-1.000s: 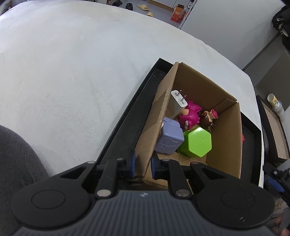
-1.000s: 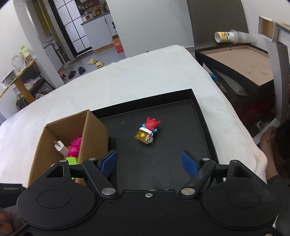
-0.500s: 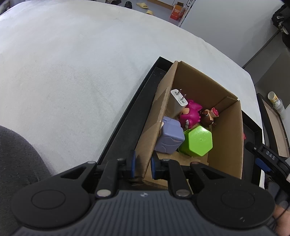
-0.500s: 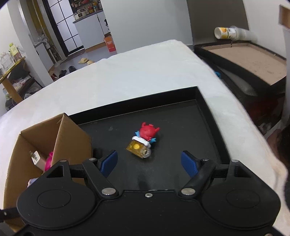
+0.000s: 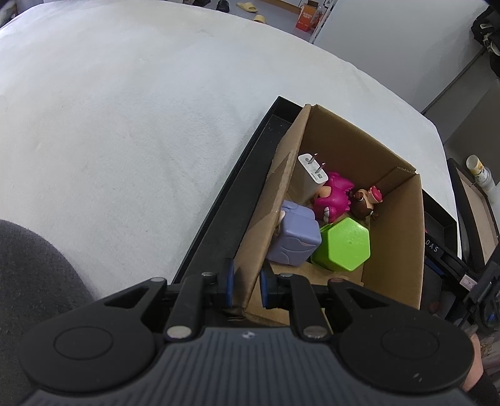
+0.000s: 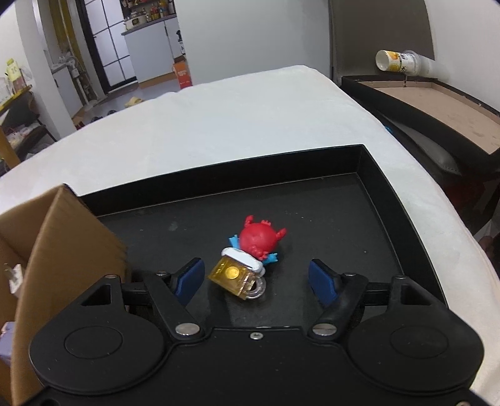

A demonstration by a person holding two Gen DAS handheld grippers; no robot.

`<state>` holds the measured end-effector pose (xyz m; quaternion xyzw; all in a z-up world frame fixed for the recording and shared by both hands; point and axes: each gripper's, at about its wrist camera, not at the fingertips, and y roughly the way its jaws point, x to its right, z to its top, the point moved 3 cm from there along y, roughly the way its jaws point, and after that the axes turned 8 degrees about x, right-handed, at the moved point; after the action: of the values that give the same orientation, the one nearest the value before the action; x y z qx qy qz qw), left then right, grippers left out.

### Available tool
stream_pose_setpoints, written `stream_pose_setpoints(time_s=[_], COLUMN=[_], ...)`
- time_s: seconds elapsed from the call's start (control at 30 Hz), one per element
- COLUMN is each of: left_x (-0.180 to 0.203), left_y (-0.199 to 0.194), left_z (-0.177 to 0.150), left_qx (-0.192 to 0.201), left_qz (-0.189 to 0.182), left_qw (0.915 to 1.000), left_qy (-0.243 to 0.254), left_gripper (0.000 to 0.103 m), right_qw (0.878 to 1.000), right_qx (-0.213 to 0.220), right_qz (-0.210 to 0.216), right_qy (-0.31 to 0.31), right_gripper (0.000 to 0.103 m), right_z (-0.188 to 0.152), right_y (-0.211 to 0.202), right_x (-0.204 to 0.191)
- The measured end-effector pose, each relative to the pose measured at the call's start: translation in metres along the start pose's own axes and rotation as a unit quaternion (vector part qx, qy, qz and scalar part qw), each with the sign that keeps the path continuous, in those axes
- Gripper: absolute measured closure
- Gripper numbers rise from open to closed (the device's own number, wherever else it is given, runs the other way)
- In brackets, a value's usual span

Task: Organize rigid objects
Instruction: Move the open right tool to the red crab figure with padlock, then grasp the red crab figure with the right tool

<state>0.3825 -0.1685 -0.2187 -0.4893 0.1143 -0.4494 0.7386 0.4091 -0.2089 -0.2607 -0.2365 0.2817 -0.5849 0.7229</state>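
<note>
Left gripper (image 5: pixel 245 287) pinching cardboard box (image 5: pixel 392 218) wall; right gripper (image 6: pixel 256 279) spread over red toy (image 6: pixel 261 240).

Left jaws clamped on near box wall, toys inside just ahead. Right jaws just been closing, not touching, red toy with yellow mug between and slightly ahead, lying on black tray (image 6: pixel 359 156).

A white plush-covered bed (image 6: pixel 250 118) fills the room's middle. Past its far edge lie a grey floor (image 6: pixel 131 93), white walls (image 6: pixel 250 31), an orange carton (image 6: pixel 182 73) and slippers (image 5: pixel 250 6). A brown-topped black side table (image 6: pixel 437 103) stands beside its right edge.
</note>
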Motion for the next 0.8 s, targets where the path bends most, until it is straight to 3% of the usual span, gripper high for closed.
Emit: stream_pose_setpoints(time_s=[0.27,0.8], left_x=[-0.015,-0.037], left_y=[-0.01,-0.017], left_z=[0.005,0.009], left_qx=[0.001,0.005], left_qz=[0.003,0.009], left_qw=[1.0,0.9999], left_qy=[0.002,0.005], left_gripper=[0.087,0.088], right_qw=[1.0,0.997], right_qx=[0.001,0.032], right_qz=[-0.029,-0.023], right_qy=[-0.001,-0.065], right_gripper=[0.039,0.04], right_z=[-0.004,-0.002], right_y=[-0.003,0.012], right_x=[0.01,-0.002])
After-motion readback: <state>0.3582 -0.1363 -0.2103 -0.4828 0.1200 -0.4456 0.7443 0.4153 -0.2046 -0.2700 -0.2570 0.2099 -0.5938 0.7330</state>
